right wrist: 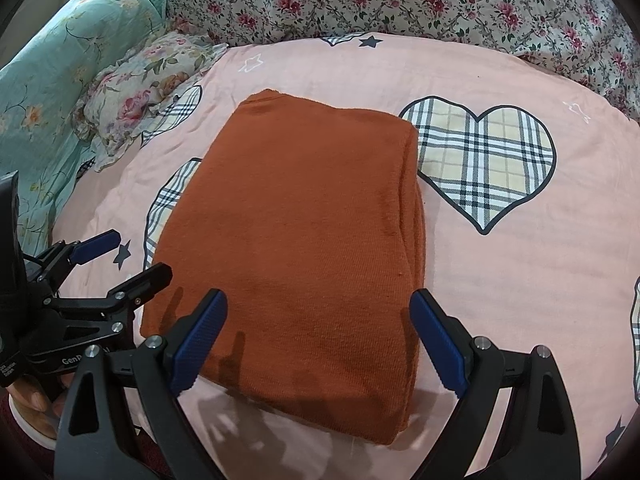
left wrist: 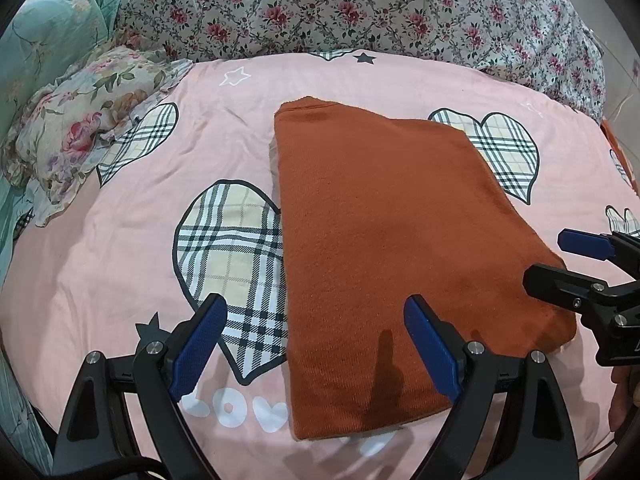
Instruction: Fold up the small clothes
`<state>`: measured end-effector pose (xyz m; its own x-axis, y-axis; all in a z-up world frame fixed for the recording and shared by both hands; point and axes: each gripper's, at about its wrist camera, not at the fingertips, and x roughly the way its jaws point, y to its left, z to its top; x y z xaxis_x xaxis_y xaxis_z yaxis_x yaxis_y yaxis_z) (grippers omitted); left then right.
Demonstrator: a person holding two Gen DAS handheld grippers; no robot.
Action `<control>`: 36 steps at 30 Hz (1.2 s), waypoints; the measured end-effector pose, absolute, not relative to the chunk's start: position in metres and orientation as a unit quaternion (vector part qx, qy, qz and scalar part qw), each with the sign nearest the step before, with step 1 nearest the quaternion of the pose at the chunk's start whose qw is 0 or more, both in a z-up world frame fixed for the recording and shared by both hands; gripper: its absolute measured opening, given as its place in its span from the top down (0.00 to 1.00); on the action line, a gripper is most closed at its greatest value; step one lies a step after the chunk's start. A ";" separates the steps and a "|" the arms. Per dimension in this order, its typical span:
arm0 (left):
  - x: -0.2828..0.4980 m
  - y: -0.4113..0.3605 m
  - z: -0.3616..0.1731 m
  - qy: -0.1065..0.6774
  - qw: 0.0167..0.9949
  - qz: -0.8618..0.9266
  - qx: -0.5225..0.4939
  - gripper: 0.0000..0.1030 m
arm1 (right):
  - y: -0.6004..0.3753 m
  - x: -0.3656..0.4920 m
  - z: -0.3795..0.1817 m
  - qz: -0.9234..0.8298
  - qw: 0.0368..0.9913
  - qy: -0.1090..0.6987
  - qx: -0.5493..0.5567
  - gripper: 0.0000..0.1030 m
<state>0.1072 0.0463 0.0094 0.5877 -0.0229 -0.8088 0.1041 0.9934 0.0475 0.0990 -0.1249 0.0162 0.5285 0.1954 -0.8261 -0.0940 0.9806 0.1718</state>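
Note:
A rust-orange knitted garment (left wrist: 384,248) lies folded into a flat rectangle on the pink bedsheet (left wrist: 120,264); it also shows in the right wrist view (right wrist: 304,240). My left gripper (left wrist: 316,344) is open and empty, hovering over the garment's near left edge. My right gripper (right wrist: 320,340) is open and empty, hovering over the garment's near edge. The right gripper also appears at the right of the left wrist view (left wrist: 568,264), beside the garment's right side. The left gripper appears at the left of the right wrist view (right wrist: 128,256).
The pink sheet has plaid hearts (right wrist: 484,160) and "LOVE" lettering (left wrist: 236,408). A floral pillow (left wrist: 84,128) and a teal quilt (left wrist: 44,44) lie at the left. A rumpled floral quilt (right wrist: 400,0) runs along the back.

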 end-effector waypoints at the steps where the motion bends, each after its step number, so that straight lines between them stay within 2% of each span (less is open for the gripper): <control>1: 0.108 0.046 0.009 0.453 0.890 -0.036 0.044 0.12 | -0.125 0.099 0.017 0.083 0.873 0.478 0.053 0.10; 36: 0.110 0.048 0.008 0.447 0.893 -0.030 0.047 0.12 | -0.136 0.102 0.013 0.078 0.871 0.481 0.064 0.10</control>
<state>0.1097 0.0481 0.0082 0.5985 -0.0108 -0.8010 0.0951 0.9938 0.0577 0.1021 -0.1362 0.0132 0.5252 0.1967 -0.8279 -0.0733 0.9798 0.1863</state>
